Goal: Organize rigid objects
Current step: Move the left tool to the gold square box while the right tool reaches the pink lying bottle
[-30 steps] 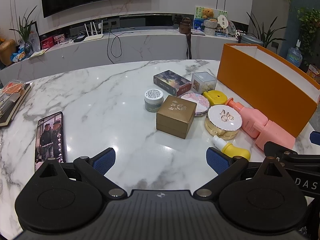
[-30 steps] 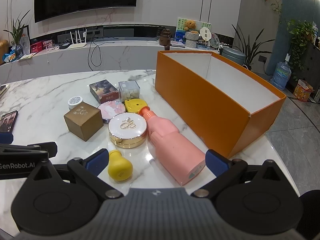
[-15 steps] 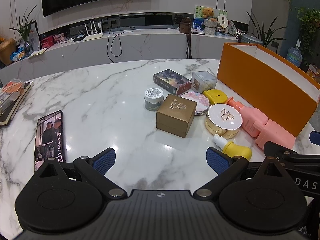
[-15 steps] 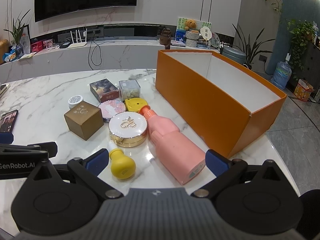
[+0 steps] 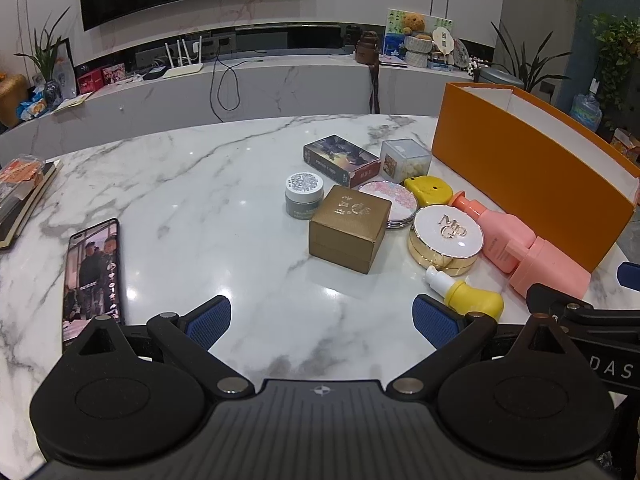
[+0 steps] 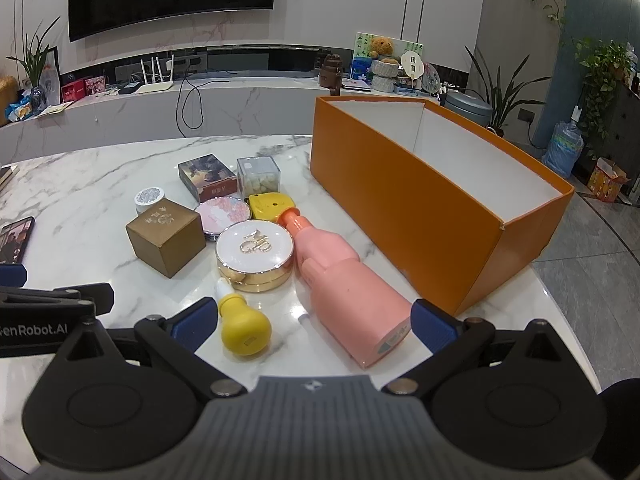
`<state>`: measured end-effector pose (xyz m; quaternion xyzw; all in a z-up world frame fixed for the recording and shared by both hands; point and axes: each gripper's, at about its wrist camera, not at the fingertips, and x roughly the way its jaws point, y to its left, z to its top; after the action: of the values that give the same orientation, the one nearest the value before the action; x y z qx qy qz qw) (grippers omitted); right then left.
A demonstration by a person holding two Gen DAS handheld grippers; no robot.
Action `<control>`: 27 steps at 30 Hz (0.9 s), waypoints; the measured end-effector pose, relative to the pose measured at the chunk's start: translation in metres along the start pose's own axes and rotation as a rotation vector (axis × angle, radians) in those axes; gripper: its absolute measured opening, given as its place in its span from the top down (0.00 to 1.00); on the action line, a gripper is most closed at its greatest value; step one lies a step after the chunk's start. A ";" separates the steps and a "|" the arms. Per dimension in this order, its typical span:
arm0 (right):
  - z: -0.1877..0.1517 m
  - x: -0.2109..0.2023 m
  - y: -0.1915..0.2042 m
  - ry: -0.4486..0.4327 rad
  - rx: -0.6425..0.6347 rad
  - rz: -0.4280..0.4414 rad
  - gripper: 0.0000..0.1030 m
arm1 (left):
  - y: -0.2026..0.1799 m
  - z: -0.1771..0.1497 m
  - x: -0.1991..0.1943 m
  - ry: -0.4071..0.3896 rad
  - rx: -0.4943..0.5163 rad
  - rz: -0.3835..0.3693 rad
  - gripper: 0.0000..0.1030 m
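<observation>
- Left claw (image 5: 322,320) hangs spread wide and empty at the bottom of its frame, over bare bench (image 5: 200,208); the cluster of things lies up and to the right of it.
- Gold box (image 5: 349,227) sits nearest the left claw's line, just right of centre, with the small jar (image 5: 304,195) beside it.
- Right claw (image 6: 314,320) is likewise agape and holds nothing; low in its frame, the yellow bottle (image 6: 242,326) and the pink bottle (image 6: 348,276) both lie between its fingers.
- Pink bottle lies on its side, long axis running from lower right up toward frame centre, base end nearest the right claw, so that hand looks better placed for it.
- Orange box (image 6: 400,204), right of frame, stands open; its visible white inside shows nothing, though the floor is partly hidden.
</observation>
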<state>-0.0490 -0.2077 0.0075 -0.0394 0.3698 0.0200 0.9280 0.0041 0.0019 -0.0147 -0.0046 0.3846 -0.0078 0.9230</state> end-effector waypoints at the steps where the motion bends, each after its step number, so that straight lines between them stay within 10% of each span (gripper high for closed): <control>1: 0.000 0.001 0.000 0.001 -0.005 -0.004 0.02 | 0.001 0.000 0.002 0.001 -0.002 -0.001 0.00; 15: 0.003 0.027 -0.014 -0.028 -0.186 0.031 0.02 | 0.015 -0.001 0.031 0.044 -0.023 -0.059 0.00; 19: 0.004 0.041 -0.018 -0.029 -0.263 0.045 0.02 | 0.013 0.000 0.042 0.083 -0.009 -0.106 0.23; 27: 0.006 0.067 -0.033 0.014 -0.180 0.094 0.02 | 0.003 0.010 0.052 0.063 0.035 -0.142 0.23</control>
<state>0.0057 -0.2392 -0.0327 -0.1052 0.3746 0.0963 0.9162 0.0479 0.0035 -0.0452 -0.0153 0.4118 -0.0802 0.9076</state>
